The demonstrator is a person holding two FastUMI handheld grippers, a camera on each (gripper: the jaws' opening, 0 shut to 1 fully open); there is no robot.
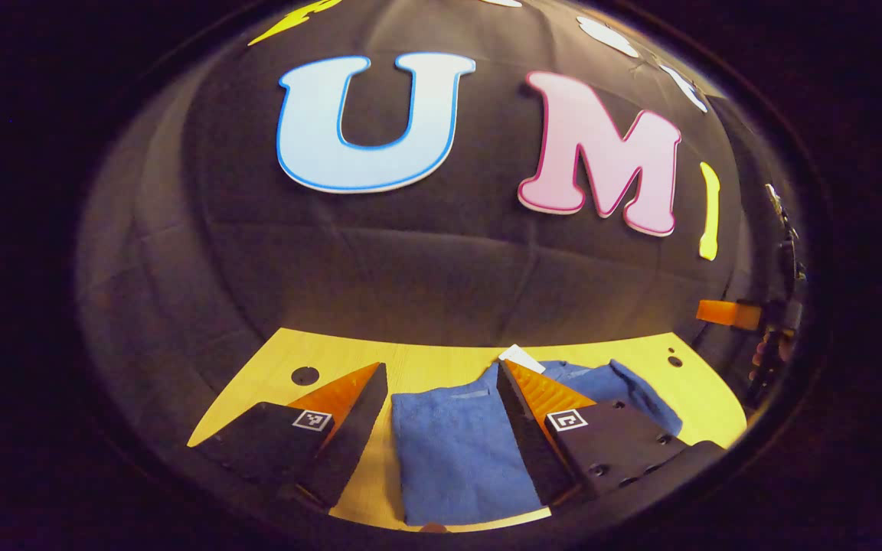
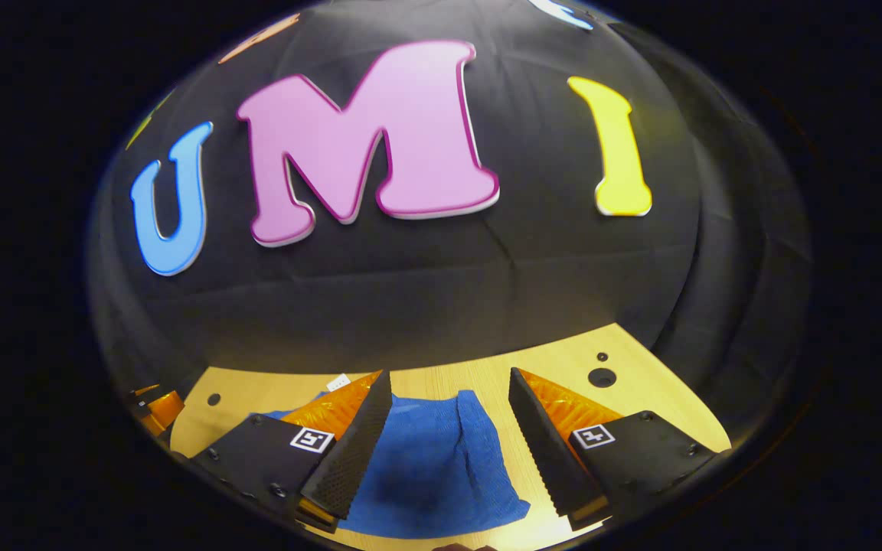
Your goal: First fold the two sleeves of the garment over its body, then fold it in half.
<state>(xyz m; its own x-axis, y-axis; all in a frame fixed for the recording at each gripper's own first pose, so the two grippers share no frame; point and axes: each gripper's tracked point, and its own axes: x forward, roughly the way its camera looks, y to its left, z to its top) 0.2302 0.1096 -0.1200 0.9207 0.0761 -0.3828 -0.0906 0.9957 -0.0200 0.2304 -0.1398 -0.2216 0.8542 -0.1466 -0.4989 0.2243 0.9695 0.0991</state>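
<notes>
Hovering over blue garment [image 1: 456, 451] on wooden table [image 1: 441, 360], left gripper [image 1: 441, 383] and right gripper [image 2: 449, 390] released, apparently ready for sleeves.

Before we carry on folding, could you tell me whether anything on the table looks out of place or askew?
Nothing stands out. The blue garment lies flat on the wooden table, its white tag showing at the far edge, and both hand-held grippers are open above it.

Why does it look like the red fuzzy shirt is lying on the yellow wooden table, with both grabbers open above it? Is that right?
Not quite: the fuzzy garment is blue, not red, as the left gripper view shows. The rest holds. It lies on the yellow wooden table, and the left gripper and right gripper are both open above it.
</notes>
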